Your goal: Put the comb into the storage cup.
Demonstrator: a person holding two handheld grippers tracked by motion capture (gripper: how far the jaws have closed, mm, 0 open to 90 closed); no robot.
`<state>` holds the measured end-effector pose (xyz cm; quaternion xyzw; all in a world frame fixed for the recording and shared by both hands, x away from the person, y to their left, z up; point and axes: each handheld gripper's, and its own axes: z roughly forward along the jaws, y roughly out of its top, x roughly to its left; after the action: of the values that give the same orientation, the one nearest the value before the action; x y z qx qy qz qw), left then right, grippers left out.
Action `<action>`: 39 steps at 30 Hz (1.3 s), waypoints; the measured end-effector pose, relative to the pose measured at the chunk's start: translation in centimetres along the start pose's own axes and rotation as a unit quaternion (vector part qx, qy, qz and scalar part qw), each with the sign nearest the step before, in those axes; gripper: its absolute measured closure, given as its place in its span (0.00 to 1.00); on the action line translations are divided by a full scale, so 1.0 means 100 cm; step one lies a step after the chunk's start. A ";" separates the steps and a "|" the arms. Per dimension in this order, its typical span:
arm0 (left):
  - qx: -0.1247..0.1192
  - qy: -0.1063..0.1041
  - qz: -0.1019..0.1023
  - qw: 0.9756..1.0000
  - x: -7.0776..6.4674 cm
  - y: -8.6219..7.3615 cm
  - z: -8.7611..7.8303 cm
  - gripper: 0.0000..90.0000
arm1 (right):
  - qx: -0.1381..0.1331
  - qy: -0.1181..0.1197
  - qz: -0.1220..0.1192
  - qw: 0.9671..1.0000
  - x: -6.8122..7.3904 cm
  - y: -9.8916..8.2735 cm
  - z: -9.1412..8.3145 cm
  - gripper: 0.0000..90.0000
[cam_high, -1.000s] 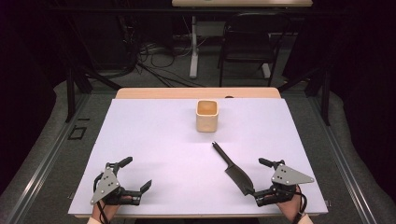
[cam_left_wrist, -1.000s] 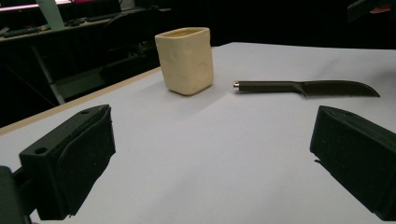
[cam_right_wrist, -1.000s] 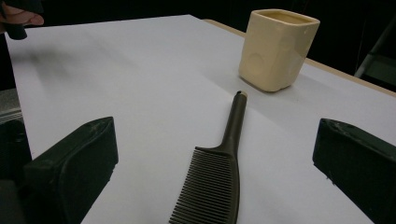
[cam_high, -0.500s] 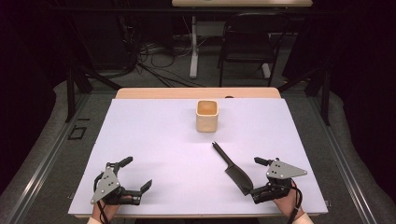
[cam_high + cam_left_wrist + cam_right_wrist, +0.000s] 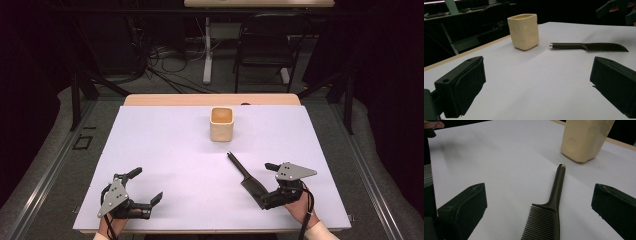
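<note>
A black comb (image 5: 246, 176) lies on the white table sheet (image 5: 165, 145), its thin handle pointing toward a cream cup (image 5: 221, 124) that stands upright at the middle back. My right gripper (image 5: 268, 185) is open at the front right, its jaws either side of the comb's toothed end (image 5: 543, 225) without touching it. The handle (image 5: 557, 185) runs ahead toward the cup (image 5: 585, 138). My left gripper (image 5: 147, 184) is open at the front left with nothing between its jaws. From the left gripper (image 5: 537, 87), the cup (image 5: 524, 31) and comb (image 5: 589, 46) lie farther off.
A wooden table edge (image 5: 210, 99) shows behind the sheet. Beyond it stand a chair (image 5: 265, 45), a white table leg (image 5: 207, 50) and floor cables (image 5: 165, 65). Dark metal frames (image 5: 75, 90) flank the table.
My right gripper has shifted left and slightly forward, so its jaws now straddle the comb's toothed end. The left gripper, cup and comb have stayed put.
</note>
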<state>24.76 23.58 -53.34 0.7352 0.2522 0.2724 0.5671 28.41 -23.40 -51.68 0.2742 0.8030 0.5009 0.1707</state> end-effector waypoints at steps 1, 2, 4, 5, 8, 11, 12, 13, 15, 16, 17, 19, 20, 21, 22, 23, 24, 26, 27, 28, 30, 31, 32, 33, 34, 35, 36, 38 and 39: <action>0.000 0.000 0.000 1.000 0.000 0.000 0.000 0.00 | 0.002 0.001 0.001 1.000 -0.001 0.001 0.002 0.00; -0.001 0.000 -0.001 1.000 0.000 0.000 0.000 0.00 | 0.004 0.003 0.003 1.000 -0.001 0.001 0.004 0.00; -0.001 0.002 -0.002 1.000 0.000 0.000 0.000 0.00 | 0.007 0.006 0.002 1.000 -0.002 0.003 0.007 0.00; 0.000 0.003 -0.004 1.000 0.000 0.000 0.001 0.00 | 0.009 0.005 0.003 1.000 -0.002 0.004 0.009 0.00; 0.001 0.004 -0.005 1.000 0.001 -0.001 0.001 0.00 | 0.011 0.007 0.002 1.000 -0.003 0.007 0.014 0.00; 0.000 0.005 -0.005 1.000 0.001 0.000 0.000 0.00 | 0.021 0.006 -0.007 1.000 -0.002 0.010 0.021 0.00; 0.000 0.005 -0.005 1.000 0.001 0.000 0.000 0.00 | 0.023 0.007 -0.010 1.000 -0.001 0.010 0.022 0.00; 0.000 0.005 -0.005 1.000 0.001 0.000 0.000 0.00 | 0.025 0.007 -0.011 1.000 -0.001 0.011 0.024 0.00; -0.001 0.005 -0.006 1.000 0.001 0.000 0.000 0.00 | 0.030 0.009 -0.018 0.999 0.000 0.012 0.029 0.00; -0.001 0.005 -0.005 1.000 0.001 0.000 0.000 0.00 | 0.032 0.010 -0.020 0.999 0.001 0.013 0.031 0.00; -0.001 0.005 -0.006 1.000 0.001 0.000 0.000 0.00 | 0.037 0.013 -0.022 0.999 0.001 0.014 0.033 0.00; 0.000 0.005 -0.007 1.000 0.001 -0.001 0.001 0.00 | 0.034 0.019 -0.016 0.999 -0.001 0.016 0.035 0.00; 0.000 0.004 -0.006 1.000 0.001 -0.001 0.001 0.00 | 0.034 0.018 -0.019 0.999 -0.002 0.021 0.036 0.00; 0.000 0.004 -0.006 1.000 0.001 0.000 0.000 0.00 | 0.034 0.018 -0.019 0.999 -0.002 0.021 0.036 0.00; -0.001 0.005 -0.006 1.000 0.001 0.000 0.000 0.00 | 0.033 0.020 -0.018 0.999 -0.004 0.024 0.039 0.00; -0.001 0.005 -0.006 1.000 0.001 -0.001 0.000 0.00 | 0.033 0.020 -0.018 0.999 -0.004 0.024 0.039 0.00; -0.001 0.005 -0.007 1.000 0.001 -0.001 0.000 0.00 | 0.034 0.021 -0.016 0.999 -0.004 0.025 0.041 0.00; -0.001 0.006 -0.008 1.000 0.001 -0.001 0.000 0.00 | 0.036 0.023 -0.013 0.999 -0.005 0.028 0.043 0.00; -0.001 0.006 -0.008 1.000 0.001 -0.001 0.000 0.00 | 0.037 0.021 -0.014 0.999 -0.006 0.029 0.045 0.00; -0.001 0.007 -0.009 1.000 0.002 -0.001 0.000 0.00 | 0.039 0.017 -0.011 0.999 -0.007 0.030 0.047 0.00; -0.002 0.006 -0.009 1.000 0.002 -0.001 0.000 0.00 | 0.043 0.019 -0.009 0.999 -0.008 0.031 0.051 0.00; -0.002 0.006 -0.009 1.000 0.002 0.000 0.000 0.00 | 0.047 0.020 -0.009 0.999 -0.009 0.032 0.053 0.00; -0.003 0.007 -0.009 1.000 0.002 0.000 0.000 0.00 | 0.049 0.021 -0.008 0.999 -0.009 0.032 0.055 0.00; -0.003 0.007 -0.009 1.000 0.002 0.000 0.000 0.00 | 0.051 0.022 -0.008 0.998 -0.010 0.033 0.056 0.00; -0.003 0.007 -0.009 1.000 0.002 0.000 -0.001 0.00 | 0.053 0.021 -0.007 0.998 -0.010 0.033 0.058 0.00; -0.003 0.008 -0.009 1.000 0.002 0.000 -0.001 0.00 | 0.055 0.021 -0.007 0.998 -0.011 0.034 0.060 0.00; -0.003 0.008 -0.009 1.000 0.002 0.000 -0.001 0.00 | 0.058 0.023 -0.006 0.998 -0.012 0.035 0.061 0.00; -0.003 0.007 -0.009 1.000 0.002 0.000 0.000 0.00 | 0.059 0.023 -0.004 0.998 -0.014 0.037 0.063 0.00; -0.003 0.007 -0.009 1.000 0.002 0.000 -0.001 0.00 | 0.062 0.026 -0.003 0.998 -0.016 0.038 0.065 0.00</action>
<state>24.83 23.74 -53.34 0.7293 0.2622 0.2730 0.5699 34.24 -18.39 -51.14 0.2690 0.8372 0.4570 0.1339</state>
